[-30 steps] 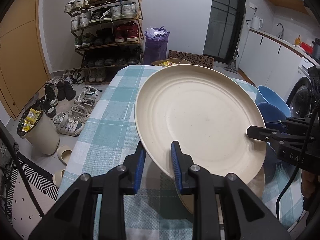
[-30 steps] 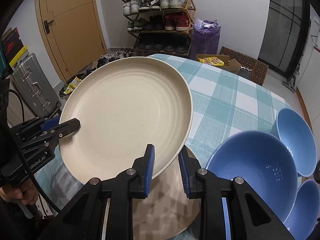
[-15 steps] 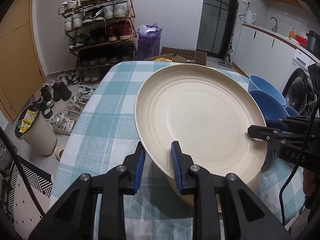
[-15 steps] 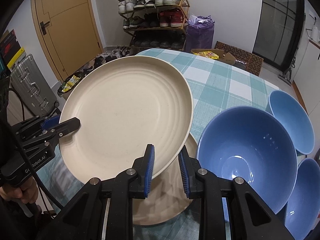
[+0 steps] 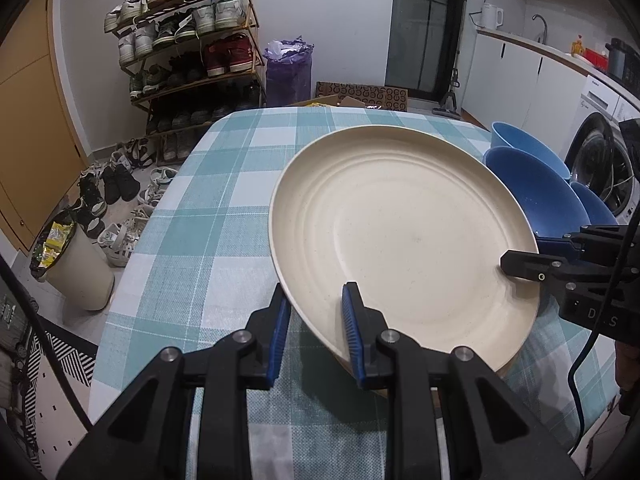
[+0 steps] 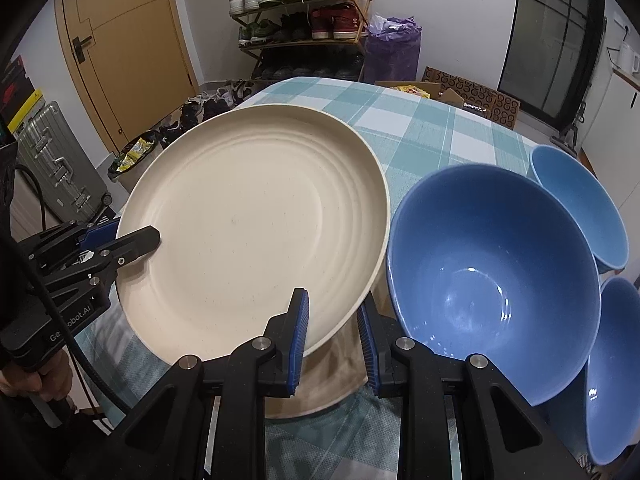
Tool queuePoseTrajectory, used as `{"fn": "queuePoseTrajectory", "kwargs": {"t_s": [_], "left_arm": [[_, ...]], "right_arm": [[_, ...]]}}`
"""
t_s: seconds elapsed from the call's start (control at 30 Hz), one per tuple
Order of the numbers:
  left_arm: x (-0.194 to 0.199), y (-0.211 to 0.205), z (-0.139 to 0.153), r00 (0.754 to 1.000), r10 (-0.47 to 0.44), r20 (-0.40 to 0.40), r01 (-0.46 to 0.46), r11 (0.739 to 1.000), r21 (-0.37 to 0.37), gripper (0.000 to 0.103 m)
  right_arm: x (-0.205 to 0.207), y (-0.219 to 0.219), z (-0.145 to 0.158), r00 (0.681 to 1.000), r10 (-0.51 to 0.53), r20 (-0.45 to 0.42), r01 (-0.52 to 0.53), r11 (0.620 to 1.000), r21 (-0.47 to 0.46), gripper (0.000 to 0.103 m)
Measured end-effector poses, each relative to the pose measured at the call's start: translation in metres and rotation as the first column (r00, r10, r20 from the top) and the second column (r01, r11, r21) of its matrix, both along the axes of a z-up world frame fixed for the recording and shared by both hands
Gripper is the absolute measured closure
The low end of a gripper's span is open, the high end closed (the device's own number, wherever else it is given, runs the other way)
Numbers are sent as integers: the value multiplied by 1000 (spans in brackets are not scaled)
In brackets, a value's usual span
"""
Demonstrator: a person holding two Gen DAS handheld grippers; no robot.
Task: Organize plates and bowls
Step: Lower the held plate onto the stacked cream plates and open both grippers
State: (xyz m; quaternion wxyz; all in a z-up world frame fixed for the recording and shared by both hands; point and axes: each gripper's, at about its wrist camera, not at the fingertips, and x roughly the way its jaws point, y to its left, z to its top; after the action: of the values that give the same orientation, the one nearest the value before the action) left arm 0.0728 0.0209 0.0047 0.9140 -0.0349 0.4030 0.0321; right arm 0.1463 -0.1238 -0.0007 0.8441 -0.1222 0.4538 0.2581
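We hold the plate (image 5: 404, 236) above another plate (image 6: 332, 384) on the table (image 5: 208, 216), left gripper (image 5: 314, 330) and right gripper (image 6: 332, 340) each pinching its rim; it seems stiff, light, slippery, beside the bowls (image 6: 492, 268)

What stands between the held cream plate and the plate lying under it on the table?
Nothing visible. The held plate, gripped at opposite rims by the left tongs and right tongs, hangs tilted just above the lower plate. The big blue bowl sits beside them, not between.
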Motion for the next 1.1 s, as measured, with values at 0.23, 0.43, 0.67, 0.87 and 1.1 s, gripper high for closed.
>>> {"fn": "queuePoseTrajectory", "kwargs": {"t_s": [0.23,0.43,0.67,0.87,1.1], "left_arm": [[-3,-3,-3,1000,1,-7,-1,1000,1,79],[-5,-3,-6,1000,-4,-19,4,1000,0,79],[-3,-5,-11,999,1,-34,-1,1000,14,78],[-2,-6,-13,999,-2,-42,3,1000,23,78],[-2,-10,-19,998,-19,-56,21,999,29,78]], "right_arm": [[-9,-4,-5,1000,2,-5,-2,1000,-13,78],[-13,-6,-7,1000,3,-12,-4,1000,-8,78],[-14,-4,-13,1000,12,-24,-13,1000,-21,78],[-13,-2,-17,999,11,-42,-12,999,-30,78],[-13,-3,-23,998,1,-56,-4,999,-45,78]]}}
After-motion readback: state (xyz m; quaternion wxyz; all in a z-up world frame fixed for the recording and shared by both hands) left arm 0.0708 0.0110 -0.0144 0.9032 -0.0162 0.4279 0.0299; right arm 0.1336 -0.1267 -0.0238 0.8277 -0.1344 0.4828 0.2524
